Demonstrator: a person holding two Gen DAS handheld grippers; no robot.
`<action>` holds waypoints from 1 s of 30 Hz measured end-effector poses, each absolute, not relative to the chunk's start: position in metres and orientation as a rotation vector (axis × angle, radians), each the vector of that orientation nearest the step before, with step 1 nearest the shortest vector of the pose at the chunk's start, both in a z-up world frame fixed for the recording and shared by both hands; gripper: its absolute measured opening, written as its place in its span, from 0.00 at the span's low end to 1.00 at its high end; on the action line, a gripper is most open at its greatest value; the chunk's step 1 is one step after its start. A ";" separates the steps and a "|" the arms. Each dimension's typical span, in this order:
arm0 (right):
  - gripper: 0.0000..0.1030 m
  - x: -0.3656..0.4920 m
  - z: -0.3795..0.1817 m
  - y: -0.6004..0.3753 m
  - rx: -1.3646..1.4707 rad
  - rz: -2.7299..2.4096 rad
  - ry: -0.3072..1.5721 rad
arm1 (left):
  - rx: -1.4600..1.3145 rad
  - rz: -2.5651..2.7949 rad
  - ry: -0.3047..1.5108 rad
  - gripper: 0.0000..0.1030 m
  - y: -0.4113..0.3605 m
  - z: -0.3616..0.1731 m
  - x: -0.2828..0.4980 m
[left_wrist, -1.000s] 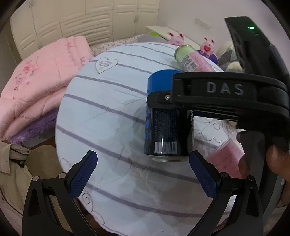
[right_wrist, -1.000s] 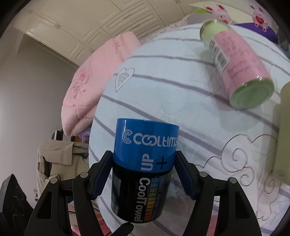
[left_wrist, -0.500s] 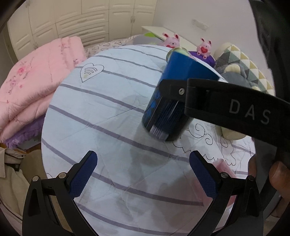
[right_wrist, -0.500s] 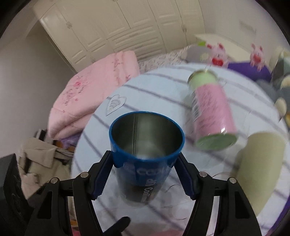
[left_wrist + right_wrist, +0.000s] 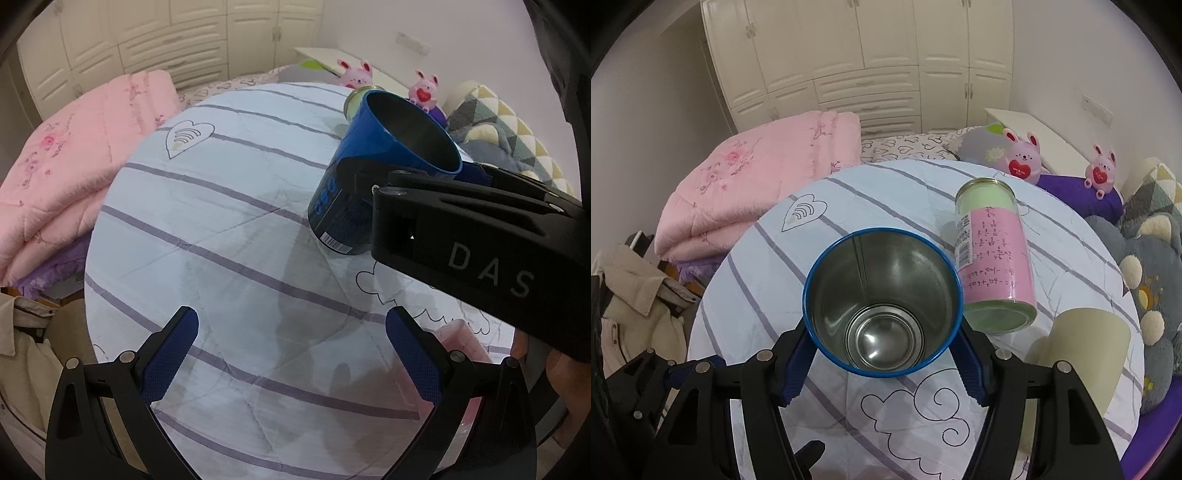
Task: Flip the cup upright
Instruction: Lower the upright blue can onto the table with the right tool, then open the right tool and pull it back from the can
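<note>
A blue metal cup [image 5: 882, 302] with a shiny steel inside is held in my right gripper [image 5: 882, 369], which is shut on its sides. Its open mouth faces up and toward the right wrist camera. In the left wrist view the cup [image 5: 354, 184] hangs tilted, mouth up to the right, just above the round table [image 5: 221, 236], with the right gripper's black body [image 5: 480, 236] across it. My left gripper [image 5: 291, 354] is open and empty, low over the table's near part.
A pink and green can [image 5: 993, 251] lies on its side at the back right of the striped tablecloth. A cream cup [image 5: 1086, 347] lies beside it at the right. A folded pink quilt [image 5: 757, 184] and plush toys [image 5: 1023, 158] sit behind the table.
The right gripper has turned the blue cup from bottom-up to mouth-up and lifted it. The left gripper stayed open and drew back slightly.
</note>
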State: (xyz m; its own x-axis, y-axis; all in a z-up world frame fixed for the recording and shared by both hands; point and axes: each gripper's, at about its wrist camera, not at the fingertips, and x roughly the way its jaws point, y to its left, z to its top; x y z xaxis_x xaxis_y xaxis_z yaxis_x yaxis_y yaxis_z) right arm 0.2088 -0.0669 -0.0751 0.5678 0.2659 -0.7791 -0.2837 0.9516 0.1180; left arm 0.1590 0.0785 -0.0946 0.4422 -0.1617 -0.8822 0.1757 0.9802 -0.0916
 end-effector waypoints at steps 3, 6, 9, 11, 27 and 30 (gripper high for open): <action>0.67 0.208 -0.075 -0.067 -0.016 0.334 0.909 | 0.018 -0.205 1.093 1.00 0.078 -0.094 0.158; 0.80 0.206 -0.073 -0.065 -0.018 0.344 0.905 | 0.019 -0.201 1.092 1.00 0.077 -0.093 0.157; 0.80 0.202 -0.070 -0.063 -0.024 0.361 0.911 | 0.018 -0.199 1.090 1.00 0.077 -0.091 0.156; 0.80 0.199 -0.068 -0.061 -0.029 0.384 0.907 | 0.021 -0.196 1.088 1.00 0.077 -0.090 0.155; 0.80 0.176 -0.046 -0.078 -0.004 0.392 0.867 | 0.047 -0.175 1.032 0.99 0.070 -0.067 0.135; 0.80 0.169 -0.038 -0.085 -0.002 0.387 0.844 | 0.068 -0.163 1.018 0.99 0.063 -0.063 0.130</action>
